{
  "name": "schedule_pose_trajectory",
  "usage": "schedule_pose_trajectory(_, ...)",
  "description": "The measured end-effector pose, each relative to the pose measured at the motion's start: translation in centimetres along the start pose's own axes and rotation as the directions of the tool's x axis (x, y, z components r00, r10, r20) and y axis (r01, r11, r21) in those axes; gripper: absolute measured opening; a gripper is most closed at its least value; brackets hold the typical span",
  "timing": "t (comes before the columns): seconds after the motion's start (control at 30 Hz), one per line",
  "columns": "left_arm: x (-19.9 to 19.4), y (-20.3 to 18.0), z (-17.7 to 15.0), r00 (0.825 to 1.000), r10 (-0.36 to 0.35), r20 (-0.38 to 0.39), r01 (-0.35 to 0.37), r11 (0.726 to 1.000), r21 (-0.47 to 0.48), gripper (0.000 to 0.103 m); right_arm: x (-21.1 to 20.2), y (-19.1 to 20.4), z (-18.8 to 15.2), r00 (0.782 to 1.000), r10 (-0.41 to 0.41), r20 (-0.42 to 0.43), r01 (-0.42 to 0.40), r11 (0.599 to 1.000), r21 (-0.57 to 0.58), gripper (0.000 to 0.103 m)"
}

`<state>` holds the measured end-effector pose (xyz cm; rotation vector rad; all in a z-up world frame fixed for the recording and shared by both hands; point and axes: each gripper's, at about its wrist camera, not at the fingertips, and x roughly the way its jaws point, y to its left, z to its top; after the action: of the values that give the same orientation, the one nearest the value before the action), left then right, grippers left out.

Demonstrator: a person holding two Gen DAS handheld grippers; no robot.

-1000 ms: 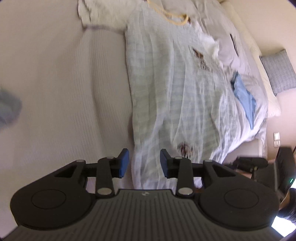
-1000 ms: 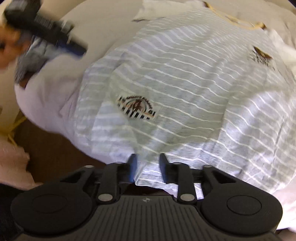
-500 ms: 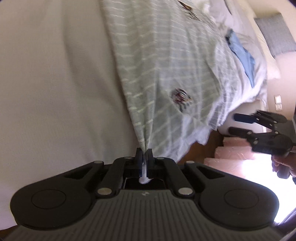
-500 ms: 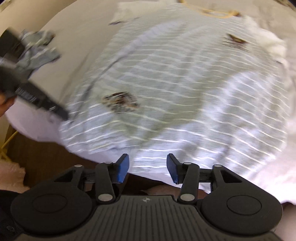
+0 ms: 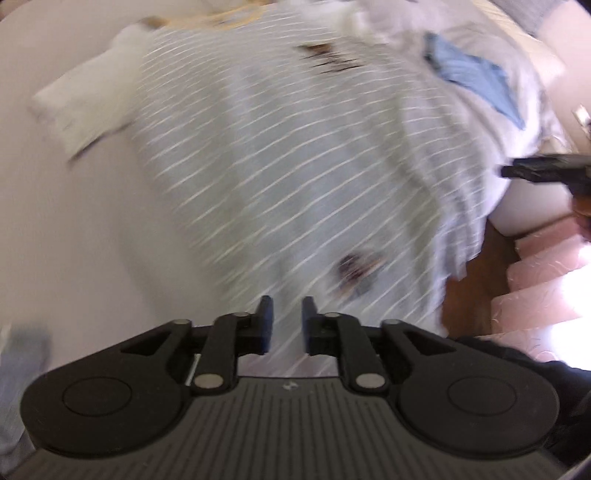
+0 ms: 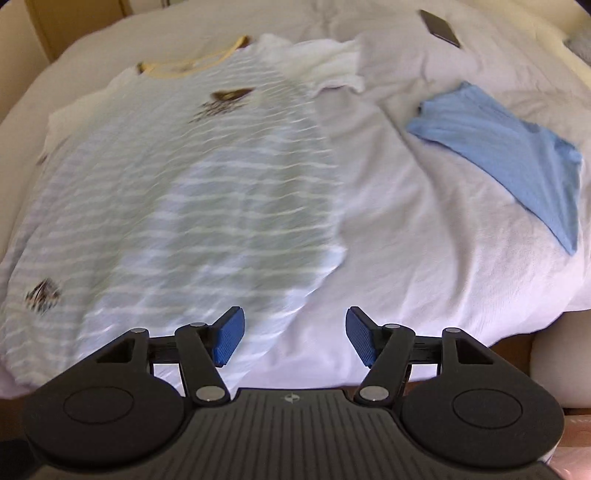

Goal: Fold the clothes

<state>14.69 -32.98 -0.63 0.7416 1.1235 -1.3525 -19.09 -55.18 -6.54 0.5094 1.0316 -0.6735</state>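
A pale striped shirt (image 6: pixel 177 192) with white sleeves, a yellow collar and dark prints lies spread flat on the white bed, collar at the far end. It also fills the left wrist view (image 5: pixel 295 166), blurred. My left gripper (image 5: pixel 287 323) hangs over the shirt's near hem with its jaws a little apart and nothing between them. My right gripper (image 6: pixel 291 334) is wide open and empty, above the bed just right of the hem's right corner. The right gripper shows at the right edge of the left wrist view (image 5: pixel 543 171).
A folded blue garment (image 6: pixel 509 147) lies on the bed (image 6: pixel 424 221) to the right of the shirt. A dark phone (image 6: pixel 441 23) lies at the far right. The bed's near edge drops to a brown floor (image 5: pixel 476 288) with pink mats (image 5: pixel 546 288).
The left gripper shut on the shirt's hem half a second ago and has now let go, jaws slightly apart. The right gripper opened wider and swung right. The shirt now lies flatter.
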Motion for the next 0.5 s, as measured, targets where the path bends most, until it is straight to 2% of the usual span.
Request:
schedule_pose_trajectory(0.17, 4.4, -8.1, 4.8, 0.999, -0.042, -0.008, 0.042, 0.998, 0.041, 0.019, 4.1, -4.8, 2.3, 0.987, 0.158, 0.032, -0.159, 0.987, 0.038, 0.063)
schedule_pose_trajectory(0.23, 6.1, -11.1, 6.6, 0.999, -0.050, -0.020, 0.051, 0.998, 0.049, 0.019, 5.9, -5.7, 3.2, 0.969, 0.244, 0.034, -0.246, 0.968, 0.051, 0.063)
schedule_pose_trajectory(0.3, 7.5, -13.4, 8.5, 0.998, -0.055, -0.029, 0.056, 0.996, 0.065, 0.019, 7.7, -6.6, 3.9, 0.936, 0.352, 0.018, -0.353, 0.932, 0.087, 0.062)
schedule_pose_trajectory(0.37, 8.1, -14.9, 10.1, 0.998, -0.052, -0.031, 0.055, 0.994, 0.092, 0.019, 9.2, -7.6, 4.6, 0.889, 0.457, -0.002, -0.453, 0.882, 0.132, 0.035)
schedule_pose_trajectory(0.4, 8.1, -15.6, 10.9, 0.998, -0.049, -0.027, 0.052, 0.993, 0.105, 0.020, 9.5, -8.2, 5.0, 0.860, 0.509, -0.024, -0.499, 0.850, 0.168, 0.001)
schedule_pose_trajectory(0.43, 8.0, -16.0, 11.7, 0.999, -0.047, -0.021, 0.049, 0.992, 0.115, 0.021, 9.3, -8.7, 5.5, 0.845, 0.533, -0.039, -0.518, 0.836, 0.182, 0.003)
schedule_pose_trajectory(0.5, 8.0, -16.7, 13.4, 0.999, -0.042, -0.008, 0.043, 0.990, 0.134, 0.024, 7.6, -9.6, 6.4, 0.863, 0.503, -0.050, -0.491, 0.858, 0.150, 0.003)
